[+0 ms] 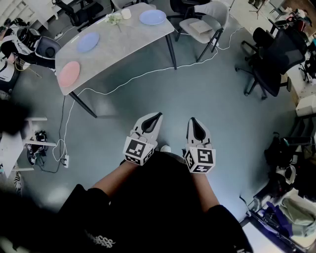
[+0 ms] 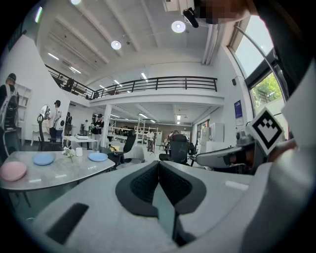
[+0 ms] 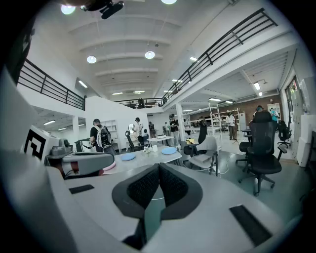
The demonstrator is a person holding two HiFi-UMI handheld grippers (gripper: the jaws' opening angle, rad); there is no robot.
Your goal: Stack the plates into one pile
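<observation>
The pink plate [image 1: 68, 73] sits at the left end of the tabletop [image 1: 123, 42], a blue plate [image 1: 88, 42] nearer its middle and a second blue plate [image 1: 152, 17] at its right end (none stacked), while the left tool [image 1: 156, 117] and right tool [image 1: 192, 122], both clenched empty, hang well short of the tabletop.

Steep overhead head view; near-level gripper views; far table [image 1: 123, 42] common to all.

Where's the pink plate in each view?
Head view: pink plate at upper left, on the table's left end.
Left gripper view: far left edge, on the table.
Right gripper view: a pink sliver left of centre, behind the left gripper.
Shared landmark: the white cup on the table.
</observation>
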